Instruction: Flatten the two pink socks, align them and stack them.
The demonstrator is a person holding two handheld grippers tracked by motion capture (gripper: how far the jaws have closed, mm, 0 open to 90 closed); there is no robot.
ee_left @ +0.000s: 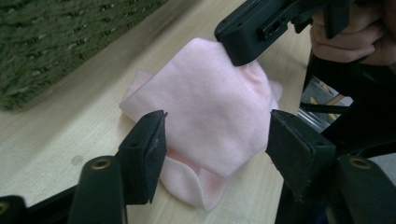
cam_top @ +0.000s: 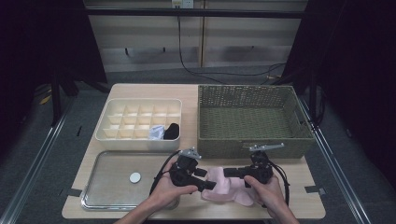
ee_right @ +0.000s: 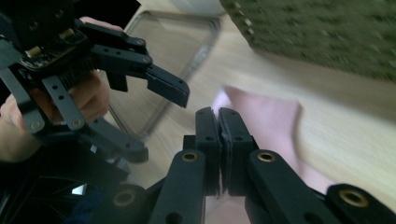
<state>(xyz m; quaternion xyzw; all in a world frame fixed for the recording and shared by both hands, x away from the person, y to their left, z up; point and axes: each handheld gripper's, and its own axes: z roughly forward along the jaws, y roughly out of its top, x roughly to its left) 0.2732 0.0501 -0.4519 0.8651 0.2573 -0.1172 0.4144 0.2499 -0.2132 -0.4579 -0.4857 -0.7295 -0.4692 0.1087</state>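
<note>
A: High view first. What sits in the containers?

B: The white organiser [cam_top: 139, 124] at the back left of the desk [cam_top: 88, 161] has many small cells. Two in its front row are filled, one with a black item [cam_top: 172, 131] and one beside it with a pale bundle [cam_top: 156, 133]. The wicker basket [cam_top: 252, 120] to its right holds nothing I can make out. The metal tray [cam_top: 122, 179] in front of the organiser carries a small white disc [cam_top: 135, 177].

A: And the pink cloth?

B: The cloth [cam_top: 226, 186] lies folded on the desk at the front, just before the basket and right of the tray, between the two grippers.

A: How do the jaws stand?

B: On the left gripper [ee_left: 217, 135], wide apart, one on each side of the cloth without pressing it. On the right gripper [ee_right: 219, 122], closed tight together; in the left gripper view its tip meets the cloth's far edge, but whether fabric is pinched I cannot tell.

A: Anything in the way?

B: Each gripper crowds the other over the cloth, and cables trail back toward the person's hands.

A: Any writing?

B: None that can be read.
</note>
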